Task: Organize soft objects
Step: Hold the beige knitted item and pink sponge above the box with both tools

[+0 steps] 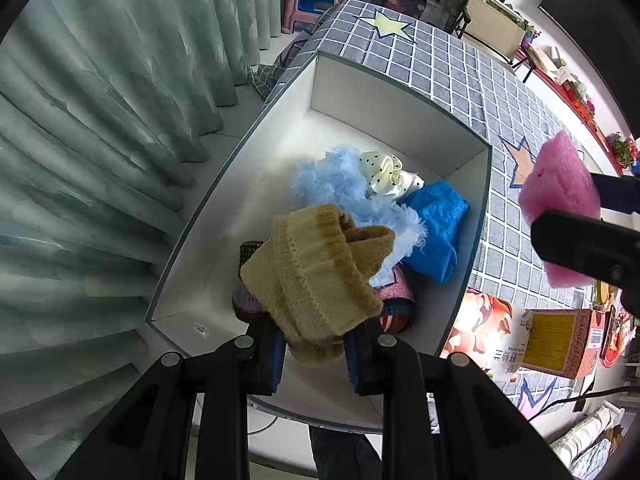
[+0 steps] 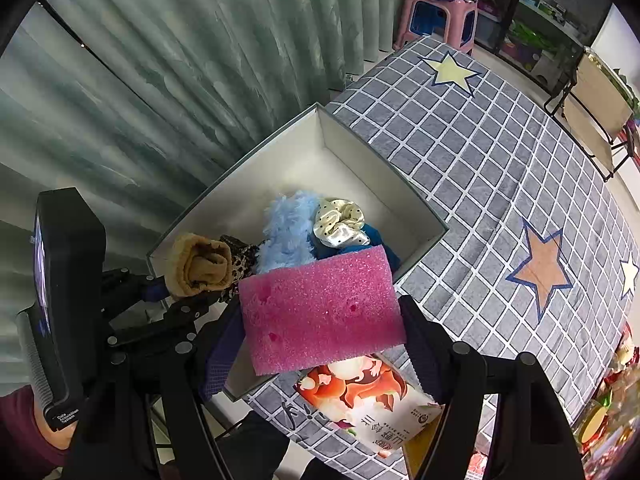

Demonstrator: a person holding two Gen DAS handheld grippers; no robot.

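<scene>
My left gripper is shut on a tan knitted sock and holds it over the near end of an open white box. The sock also shows in the right wrist view. Inside the box lie a fluffy light-blue piece, a cream dotted scrunchie, a blue cloth and a dark patterned item. My right gripper is shut on a pink foam sponge and holds it above the box's near right edge. The sponge shows at the right of the left wrist view.
The box stands on a grey checked tablecloth with stars. A printed snack packet lies near the box's corner, and a red-yellow carton is further right. Green curtains hang left. A pink stool stands behind.
</scene>
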